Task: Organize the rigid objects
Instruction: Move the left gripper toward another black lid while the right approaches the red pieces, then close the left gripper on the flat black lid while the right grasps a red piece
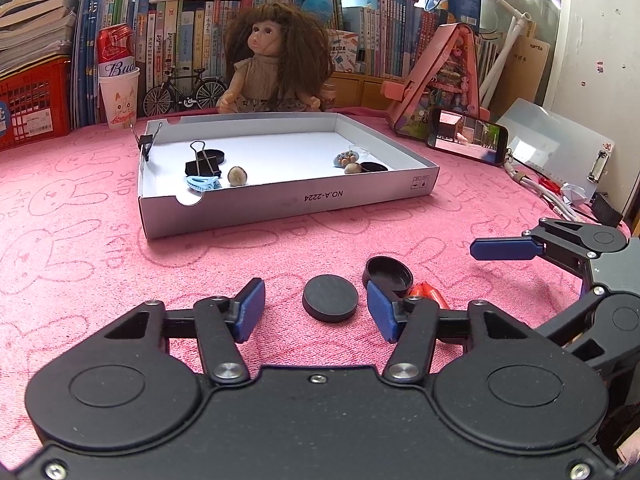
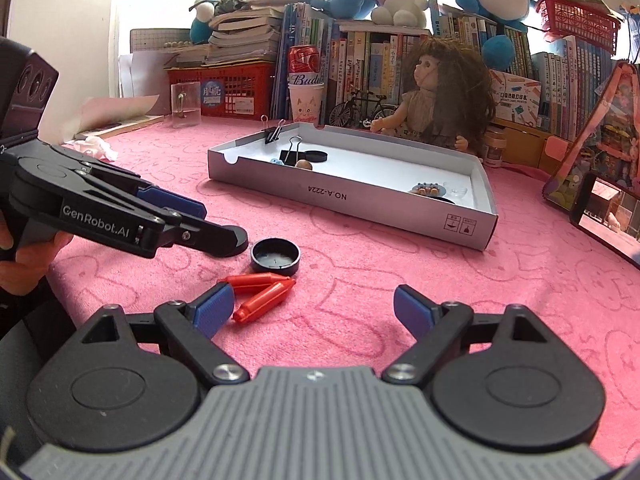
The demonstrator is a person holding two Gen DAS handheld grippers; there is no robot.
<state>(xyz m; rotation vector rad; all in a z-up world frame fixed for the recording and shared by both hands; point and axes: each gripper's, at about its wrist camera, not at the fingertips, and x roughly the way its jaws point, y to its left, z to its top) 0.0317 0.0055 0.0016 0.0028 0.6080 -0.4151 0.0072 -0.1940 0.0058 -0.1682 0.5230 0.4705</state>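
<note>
Black caps (image 1: 330,298), two on cloth, red clips (image 2: 262,291), two, both grippers' fingers apart.

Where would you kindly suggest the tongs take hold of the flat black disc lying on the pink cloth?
Probably across the rim of the black disc, from above: it lies flat and low, so only its round edge offers opposite faces. The left tongs already straddle it.

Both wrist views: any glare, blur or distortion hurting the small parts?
Left wrist: sharp, soft even light; fisheye bows the box; black disc clear. Right wrist: windows blown out, backlit, yet red clip and cap crisp; edges curve.
</note>
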